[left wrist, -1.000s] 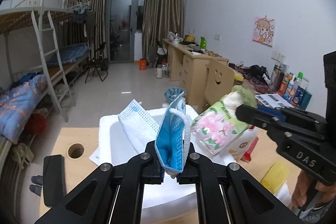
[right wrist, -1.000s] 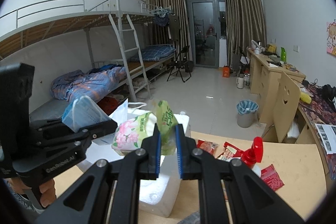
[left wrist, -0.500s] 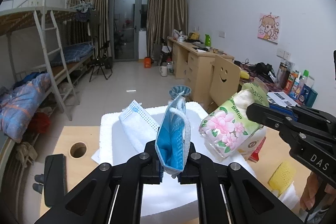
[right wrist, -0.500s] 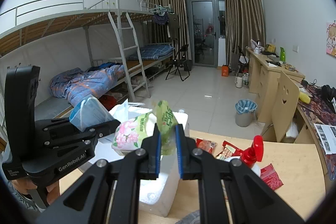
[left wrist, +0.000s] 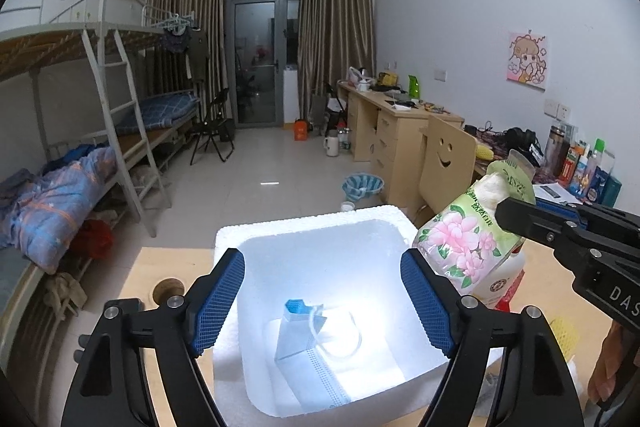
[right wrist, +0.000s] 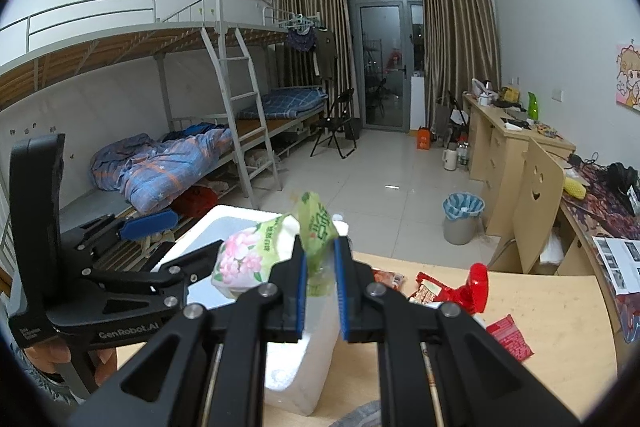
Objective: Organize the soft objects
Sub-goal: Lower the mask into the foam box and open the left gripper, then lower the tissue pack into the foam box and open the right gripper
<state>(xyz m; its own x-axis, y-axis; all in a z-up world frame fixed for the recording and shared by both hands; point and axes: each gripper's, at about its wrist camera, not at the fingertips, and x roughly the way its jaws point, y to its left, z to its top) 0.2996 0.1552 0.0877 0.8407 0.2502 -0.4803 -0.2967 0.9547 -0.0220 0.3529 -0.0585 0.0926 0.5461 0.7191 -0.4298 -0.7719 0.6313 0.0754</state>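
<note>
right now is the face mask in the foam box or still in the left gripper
In the box. The face mask lies on the floor of the white foam box, and the left gripper above it is opening with nothing between its pads.

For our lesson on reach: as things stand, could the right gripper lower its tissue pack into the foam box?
Probably yes. The right gripper holds the tissue pack by its end beside the open foam box. Only a face mask lies inside, and the left gripper is opening with nothing between its fingers.
</note>
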